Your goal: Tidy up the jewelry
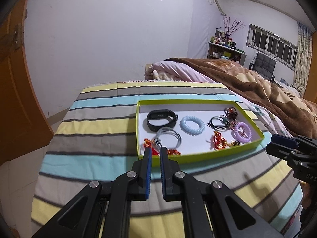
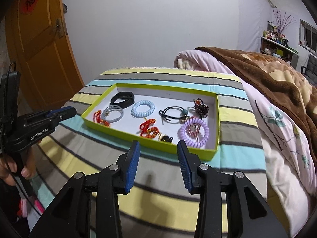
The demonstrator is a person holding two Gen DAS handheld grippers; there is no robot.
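Observation:
A green-rimmed tray (image 1: 198,155) with a white floor lies on the striped bedcover. It holds a black wristband (image 1: 160,114), a pale blue spiral hair tie (image 1: 183,126), grey hair ties (image 1: 168,138), red knotted ornaments (image 1: 219,142), a black hair tie (image 1: 217,124) and a purple spiral tie (image 1: 245,138). My left gripper (image 1: 155,151) hovers over the tray's near left corner, shut, with only a thin gap and nothing in it. My right gripper (image 2: 158,145) hangs before the tray's near wall (image 2: 118,131), open and empty, in line with the purple tie (image 2: 183,132).
The striped bedcover (image 1: 99,130) drops off at its left and near edges. A pink quilt (image 2: 277,134) and a brown blanket (image 2: 267,75) rise to the right of the tray. An orange door (image 2: 39,59) stands at the left. A hand (image 2: 23,170) holds the left gripper.

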